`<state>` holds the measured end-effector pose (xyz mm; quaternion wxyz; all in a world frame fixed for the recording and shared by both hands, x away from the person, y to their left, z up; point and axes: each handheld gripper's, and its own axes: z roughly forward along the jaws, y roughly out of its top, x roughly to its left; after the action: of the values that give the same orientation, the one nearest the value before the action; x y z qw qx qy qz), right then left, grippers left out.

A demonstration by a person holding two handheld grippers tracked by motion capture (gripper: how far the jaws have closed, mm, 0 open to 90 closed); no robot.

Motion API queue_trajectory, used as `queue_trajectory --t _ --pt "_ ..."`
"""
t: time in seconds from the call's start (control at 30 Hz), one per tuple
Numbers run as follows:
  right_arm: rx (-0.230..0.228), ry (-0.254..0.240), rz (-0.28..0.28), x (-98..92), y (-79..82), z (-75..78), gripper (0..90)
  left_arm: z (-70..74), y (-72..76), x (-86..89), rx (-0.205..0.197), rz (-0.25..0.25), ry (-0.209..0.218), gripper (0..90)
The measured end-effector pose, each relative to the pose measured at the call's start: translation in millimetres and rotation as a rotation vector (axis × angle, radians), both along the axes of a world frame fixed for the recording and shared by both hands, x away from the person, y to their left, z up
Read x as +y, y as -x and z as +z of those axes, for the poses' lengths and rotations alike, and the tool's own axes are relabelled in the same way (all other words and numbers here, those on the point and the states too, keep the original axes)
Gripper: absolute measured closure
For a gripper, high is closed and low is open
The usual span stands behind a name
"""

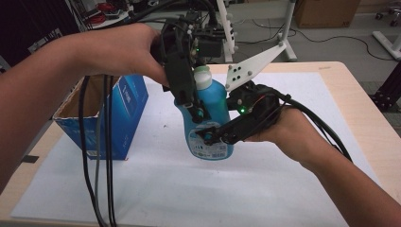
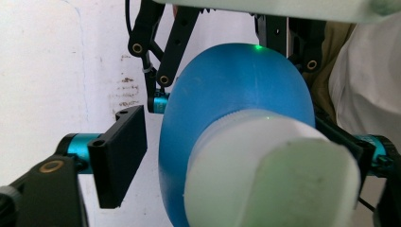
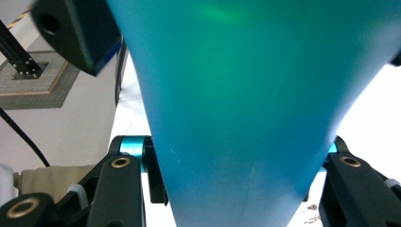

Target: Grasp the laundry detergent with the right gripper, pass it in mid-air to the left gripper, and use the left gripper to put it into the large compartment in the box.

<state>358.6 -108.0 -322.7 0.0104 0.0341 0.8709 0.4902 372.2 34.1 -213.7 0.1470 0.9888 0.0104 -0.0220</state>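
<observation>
Bottle [image 1: 210,118]: blue plastic with a white cap [image 1: 202,75], held upright above the white sheet [image 1: 156,184], just right of the box [image 1: 120,111].
Right gripper [image 1: 208,136]: clamped across the lower body, carrying it.
Left gripper [image 1: 195,109]: comes from above; jaws straddle the upper body, left pad apart from the wall, right pad hidden.
Handling: probably smooth, slippery, slightly yielding walls; weighty if full.
Hold: the wide, flatter body sides; the cap looks stiffer.
</observation>
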Motion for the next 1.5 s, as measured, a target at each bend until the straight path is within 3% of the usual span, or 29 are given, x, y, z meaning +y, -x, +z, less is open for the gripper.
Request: queue_trajectory --t 0.33,0.4,0.67,0.8,1.0,1.2,1.23,1.33,1.43,1.5 --pt "0.0 0.002 0.001 -0.5 -0.1 -1.5 46.5 0.0 0.2 -1.5 0.004 -0.012 0.003 26.3" --pt "0.003 0.001 0.0 -0.7 -0.5 -2.6 46.5 -0.1 0.4 -1.3 0.007 -0.018 0.008 30.7" --pt "0.005 -0.001 0.001 -0.9 -0.5 -2.9 46.5 -1.6 0.2 -3.5 0.006 -0.028 -0.012 31.2" --pt "0.006 -0.003 0.002 -1.4 -0.2 -2.5 46.5 -1.8 1.3 -4.5 0.009 -0.033 0.001 36.7" --pt "0.004 -0.004 0.005 -2.3 0.0 -3.4 46.5 -2.2 2.5 -5.5 0.004 -0.041 -0.002 37.4" --pt "0.012 -0.02 0.017 -3.6 0.1 -1.1 44.2 3.6 3.0 -4.8 0.009 -0.017 0.013 37.6" --pt "0.013 -0.03 0.019 -4.2 -0.5 -0.3 43.0 6.0 2.8 -4.5 0.008 -0.012 0.009 37.6" --pt "0.034 -0.036 -0.011 -8.1 -4.2 4.0 24.4 12.6 3.8 -2.8 -0.012 -0.004 0.005 37.7" --pt "0.028 0.009 -0.028 -14.1 -5.6 6.0 20.7 21.8 4.6 1.8 -0.029 0.01 0.005 37.7" --pt "0.023 0.043 -0.063 -19.1 -6.4 6.8 12.2 28.5 4.3 6.1 -0.04 0.028 0.009 37.7"
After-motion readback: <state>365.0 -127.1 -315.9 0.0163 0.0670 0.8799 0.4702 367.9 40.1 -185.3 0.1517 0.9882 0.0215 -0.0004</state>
